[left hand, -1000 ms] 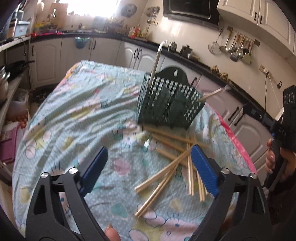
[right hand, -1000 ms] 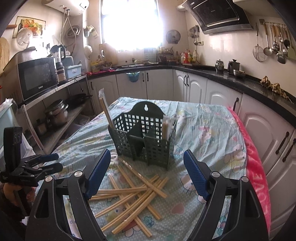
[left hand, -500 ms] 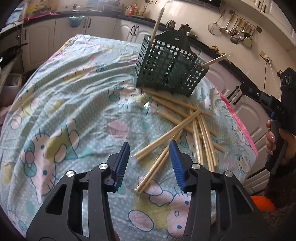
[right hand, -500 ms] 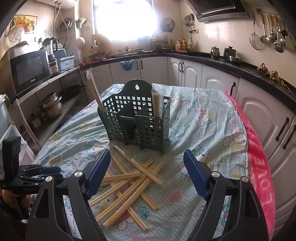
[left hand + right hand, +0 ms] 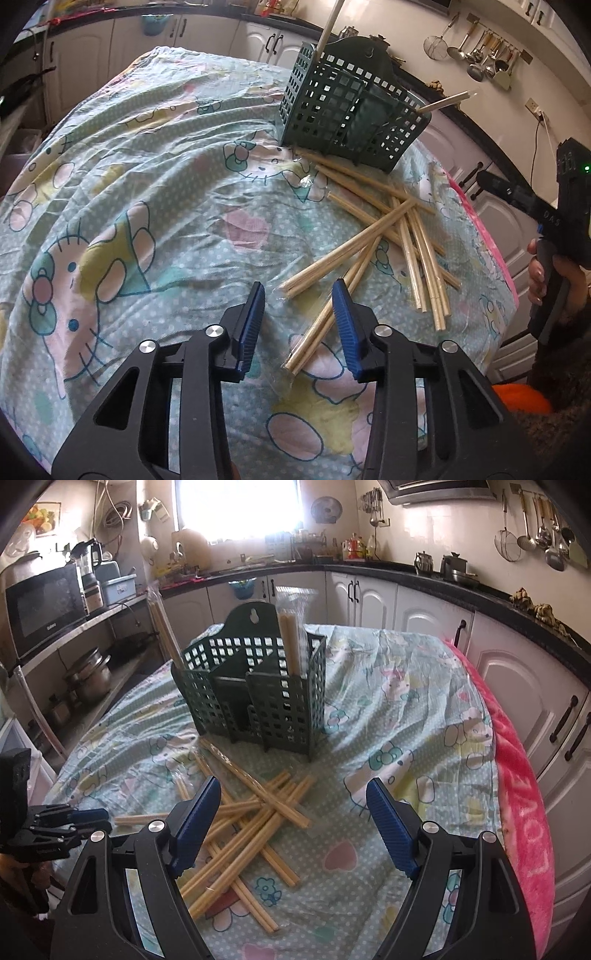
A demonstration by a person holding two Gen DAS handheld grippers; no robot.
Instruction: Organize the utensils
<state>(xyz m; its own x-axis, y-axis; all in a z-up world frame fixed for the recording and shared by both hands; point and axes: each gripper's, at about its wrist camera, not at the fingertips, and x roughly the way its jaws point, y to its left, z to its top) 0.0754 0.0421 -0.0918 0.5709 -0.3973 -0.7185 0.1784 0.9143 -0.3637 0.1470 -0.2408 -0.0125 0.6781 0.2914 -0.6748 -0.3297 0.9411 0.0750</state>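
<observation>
Jaws of the left gripper [image 5: 298,306] were seen closing, their blue ribbed pads already narrowed, with the near ends of wrapped wooden chopstick pairs between them but not yet pressed. Jaws of the right gripper [image 5: 293,805] were held wide apart, above the same pile, with nothing gripped.

One dark green perforated plastic utensil caddy [image 5: 258,694] was counted, standing upright on the table, which was covered by a pale blue cartoon-print cloth [image 5: 129,177]. Two bundles of chopsticks were found already standing in it: one leaning out at its left rear corner [image 5: 164,627] and one upright in clear wrap in a rear compartment [image 5: 290,642]. One loose heap of light wooden chopsticks [image 5: 255,812] was left lying crossed on the cloth just in front of the caddy; about eight to ten pairs could be made out, though an exact count was prevented by the overlap. One pink towel [image 5: 517,786] was seen along the table's right edge. In the left wrist view the right gripper's black handle [image 5: 554,236] was seen held in a hand [image 5: 554,275] beside the table.

Compared with a second before, the left jaws had been brought from wide open to much narrower, and both grippers had been lowered toward the heap, so that the chopsticks appeared larger and closer. The caddy and its two bundles had not been shifted, and the right jaws had been kept at the same spread.
</observation>
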